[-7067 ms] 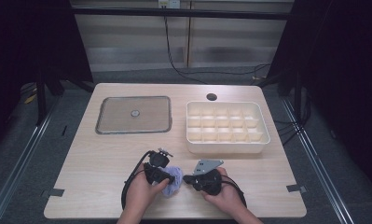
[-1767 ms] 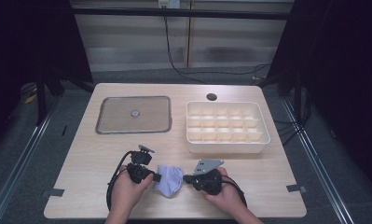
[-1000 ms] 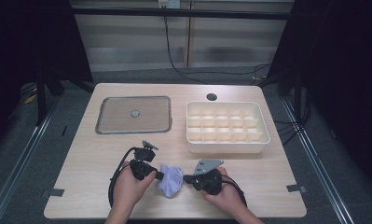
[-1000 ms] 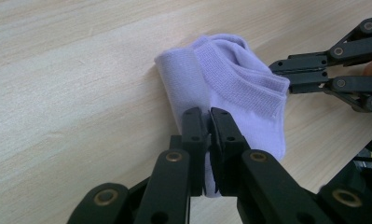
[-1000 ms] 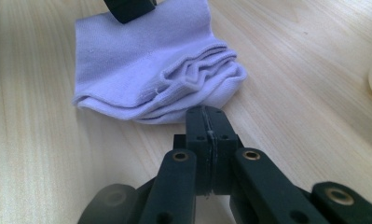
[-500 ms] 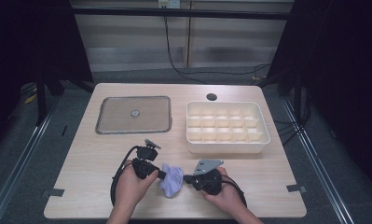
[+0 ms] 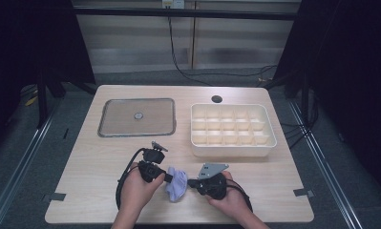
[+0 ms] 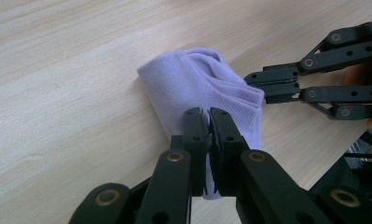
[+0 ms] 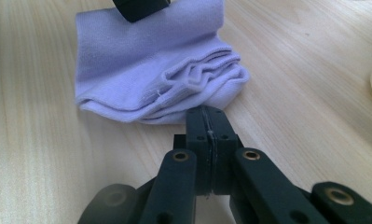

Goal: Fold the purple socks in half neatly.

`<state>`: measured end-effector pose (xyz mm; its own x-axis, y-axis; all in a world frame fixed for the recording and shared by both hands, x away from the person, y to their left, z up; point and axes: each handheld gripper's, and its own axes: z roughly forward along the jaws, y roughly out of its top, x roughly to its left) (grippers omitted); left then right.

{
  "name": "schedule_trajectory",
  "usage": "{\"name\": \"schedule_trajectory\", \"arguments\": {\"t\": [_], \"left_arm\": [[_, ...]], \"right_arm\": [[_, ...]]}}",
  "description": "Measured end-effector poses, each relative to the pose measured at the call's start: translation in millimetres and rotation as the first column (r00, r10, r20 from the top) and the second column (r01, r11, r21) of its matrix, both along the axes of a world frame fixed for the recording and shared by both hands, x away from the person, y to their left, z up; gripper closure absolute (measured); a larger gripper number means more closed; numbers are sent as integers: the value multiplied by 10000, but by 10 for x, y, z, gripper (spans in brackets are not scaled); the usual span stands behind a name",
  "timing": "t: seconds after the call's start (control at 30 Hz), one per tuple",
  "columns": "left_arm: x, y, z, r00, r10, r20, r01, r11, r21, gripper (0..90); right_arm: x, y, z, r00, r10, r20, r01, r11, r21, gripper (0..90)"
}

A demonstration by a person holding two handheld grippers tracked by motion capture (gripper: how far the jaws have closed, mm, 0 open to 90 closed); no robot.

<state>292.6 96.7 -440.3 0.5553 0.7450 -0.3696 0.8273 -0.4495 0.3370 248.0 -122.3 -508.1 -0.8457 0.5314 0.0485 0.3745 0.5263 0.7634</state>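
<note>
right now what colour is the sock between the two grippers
Pale lilac, a plain light purple knit sock; the left gripper view shows it best.

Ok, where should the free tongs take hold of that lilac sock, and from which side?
Probably the bunched cuff folds of the lilac sock, right ahead of the shut right tongs. Come in low along the table from the person's right. The layers stack thick there, and the left tongs already pinch the opposite edge.
</note>
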Motion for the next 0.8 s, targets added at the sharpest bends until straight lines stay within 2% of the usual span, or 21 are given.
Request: {"name": "schedule_trajectory", "arguments": {"t": [0.63,0.73,0.8], "left_arm": [[-18,-111,31,9998,-128,147,133,9995,-281,862],[-11,-130,32,9995,-291,109,293,9994,-208,863],[-15,-145,24,9997,-208,118,211,9995,-231,864]], "right_arm": [[-13,19,0,10000,36,85,-35,10000,-47,894],[-18,24,1,10000,0,74,1,10000,-76,894],[-17,24,0,10000,8,86,-7,10000,-79,894]]}}
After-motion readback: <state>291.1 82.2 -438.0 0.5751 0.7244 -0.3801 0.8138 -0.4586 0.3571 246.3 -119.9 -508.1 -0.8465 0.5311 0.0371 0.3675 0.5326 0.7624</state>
